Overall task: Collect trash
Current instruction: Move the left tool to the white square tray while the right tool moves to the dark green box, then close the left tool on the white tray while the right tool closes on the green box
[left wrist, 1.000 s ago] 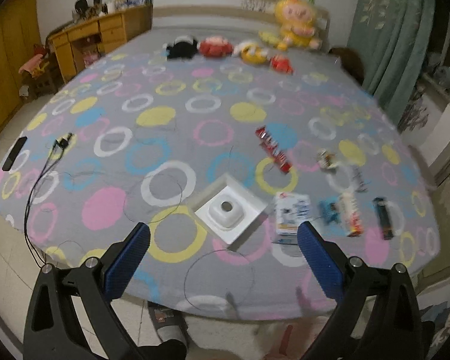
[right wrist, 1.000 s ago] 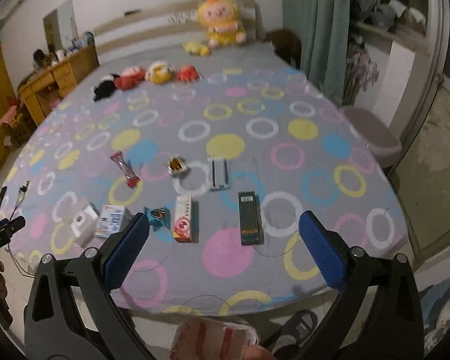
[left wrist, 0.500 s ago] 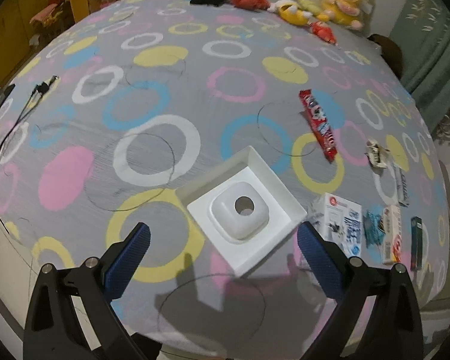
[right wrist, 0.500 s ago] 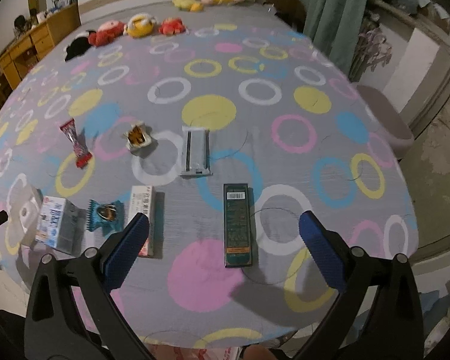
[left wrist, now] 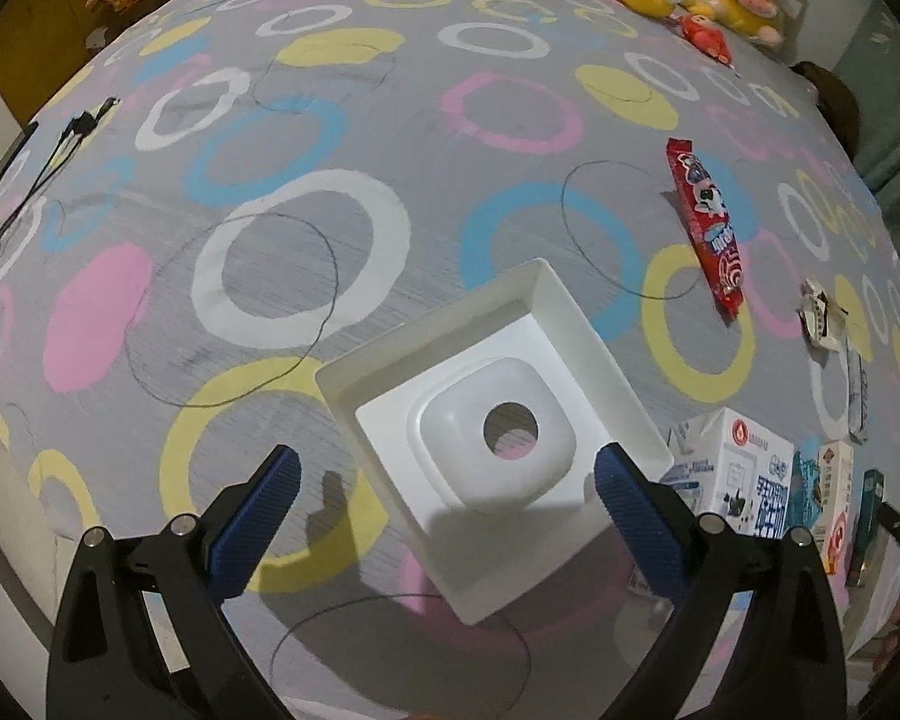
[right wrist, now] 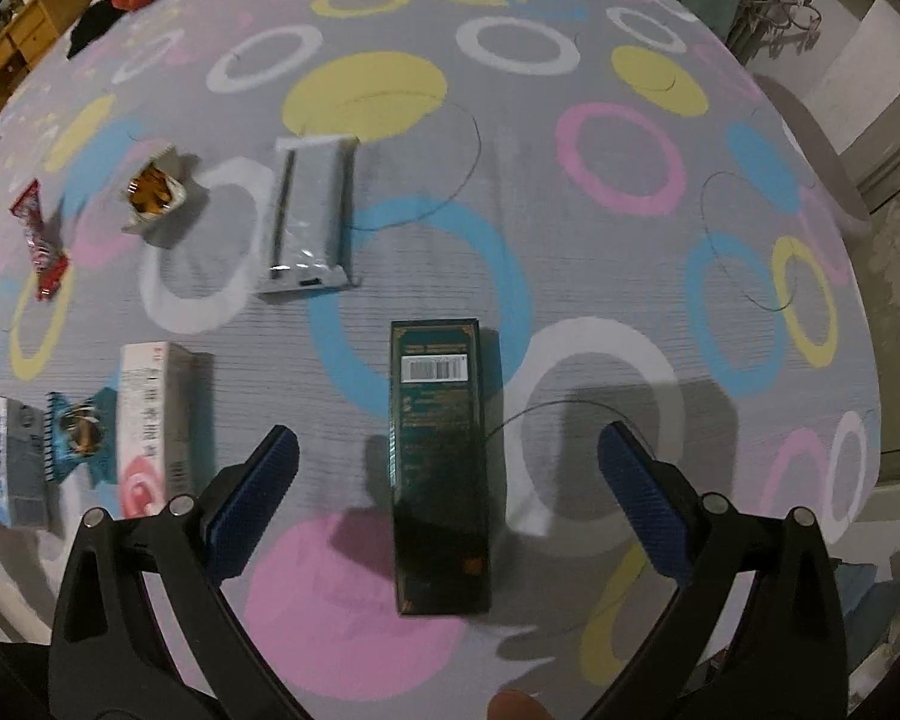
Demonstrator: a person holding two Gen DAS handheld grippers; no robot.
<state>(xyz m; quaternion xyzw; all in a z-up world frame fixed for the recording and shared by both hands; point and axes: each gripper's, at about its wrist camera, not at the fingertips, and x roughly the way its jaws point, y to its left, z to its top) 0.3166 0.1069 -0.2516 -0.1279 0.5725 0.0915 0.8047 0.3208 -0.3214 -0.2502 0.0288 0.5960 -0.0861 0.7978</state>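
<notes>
My right claw spread over the dark box — long axis pointing away, barcode end far — left claw spread too

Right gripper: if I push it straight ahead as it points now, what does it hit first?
Most likely the dark green box, lying lengthwise between the open fingers of the right gripper. Nothing sits between them, though depth is unclear.

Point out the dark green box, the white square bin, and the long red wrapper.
Dark green rectangular cardboard box (right wrist: pixel 438 456): right wrist view, top face.
White square plastic bin (left wrist: pixel 594 342): left wrist view, right wall.
Long red foil snack wrapper (left wrist: pixel 705 222): left wrist view, mid-length.
</notes>
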